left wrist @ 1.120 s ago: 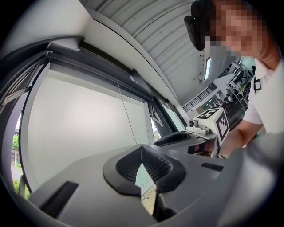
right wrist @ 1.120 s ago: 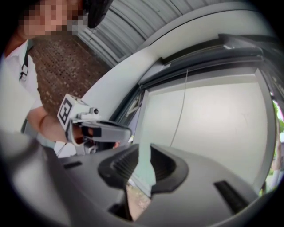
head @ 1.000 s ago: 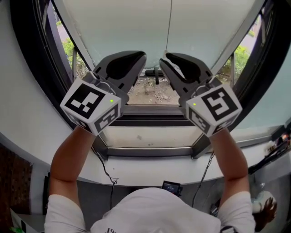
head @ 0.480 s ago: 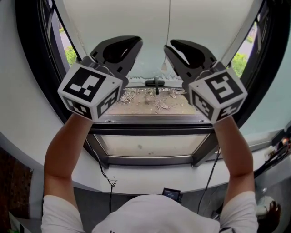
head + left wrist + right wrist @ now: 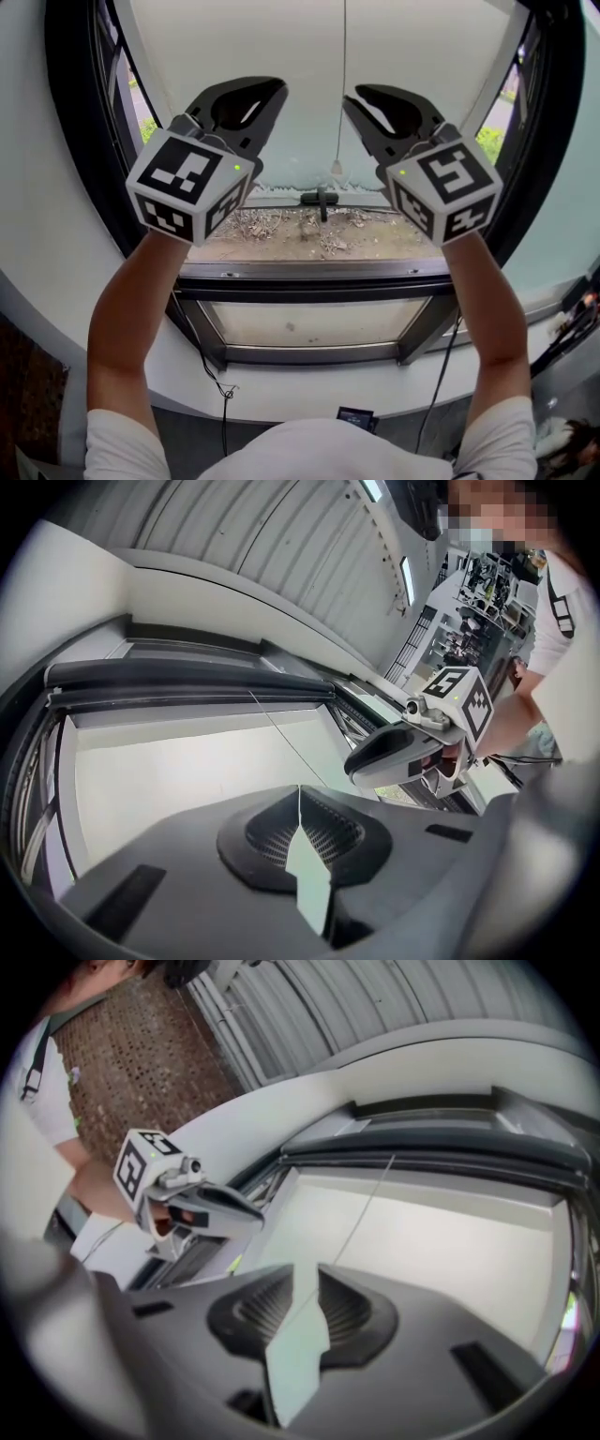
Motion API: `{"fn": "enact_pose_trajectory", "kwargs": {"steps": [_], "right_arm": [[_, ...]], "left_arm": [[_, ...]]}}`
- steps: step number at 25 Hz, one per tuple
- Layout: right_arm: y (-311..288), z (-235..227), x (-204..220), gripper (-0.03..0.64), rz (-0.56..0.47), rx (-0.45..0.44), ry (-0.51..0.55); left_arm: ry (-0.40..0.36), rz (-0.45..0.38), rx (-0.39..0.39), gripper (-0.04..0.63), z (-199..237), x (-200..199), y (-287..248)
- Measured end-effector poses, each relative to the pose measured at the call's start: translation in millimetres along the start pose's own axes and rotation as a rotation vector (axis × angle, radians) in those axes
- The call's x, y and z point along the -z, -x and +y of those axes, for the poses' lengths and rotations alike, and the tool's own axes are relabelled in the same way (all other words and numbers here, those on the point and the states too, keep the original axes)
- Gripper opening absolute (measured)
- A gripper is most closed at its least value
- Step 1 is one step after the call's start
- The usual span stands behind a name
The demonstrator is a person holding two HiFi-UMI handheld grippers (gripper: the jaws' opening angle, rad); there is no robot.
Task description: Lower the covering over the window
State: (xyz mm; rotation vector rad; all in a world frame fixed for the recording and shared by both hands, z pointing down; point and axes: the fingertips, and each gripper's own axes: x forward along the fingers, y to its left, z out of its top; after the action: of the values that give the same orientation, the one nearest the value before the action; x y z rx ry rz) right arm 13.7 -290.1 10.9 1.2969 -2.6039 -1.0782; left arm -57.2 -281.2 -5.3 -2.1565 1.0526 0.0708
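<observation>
Both moved up the blind [image 5: 431, 56]: left hand-held gripper [image 5: 277, 87] closed on nothing, right hand-held gripper [image 5: 355, 94] slightly apart, pull cord [image 5: 343, 56] dangling between them.

L tongs [image 5: 275, 90] shut, R tongs [image 5: 362, 95] slightly apart, both held up side-by-side.

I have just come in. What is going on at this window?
A person holds two grippers up before a window whose pale blind is only partly down; its lowest strip is uncovered. The pull cord hangs free between the grippers. The left gripper is shut and empty; the right gripper has its jaws a little apart, also empty. Neither holds the cord.
</observation>
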Motion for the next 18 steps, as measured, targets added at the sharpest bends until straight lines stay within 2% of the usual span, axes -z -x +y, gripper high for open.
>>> {"fn": "enact_pose_trajectory", "kwargs": {"steps": [7,18], "right_arm": [[-4,-20,-22,0.081,-0.011,0.048,0.087],[-22,-82,-82,0.081,-0.006,0.190,0.378]], "left_arm": [[-0.086,-0.006,-0.028,0.017,19,-16,-7],[-0.319,0.004,-0.153,0.017,80,-64,-24]]}}
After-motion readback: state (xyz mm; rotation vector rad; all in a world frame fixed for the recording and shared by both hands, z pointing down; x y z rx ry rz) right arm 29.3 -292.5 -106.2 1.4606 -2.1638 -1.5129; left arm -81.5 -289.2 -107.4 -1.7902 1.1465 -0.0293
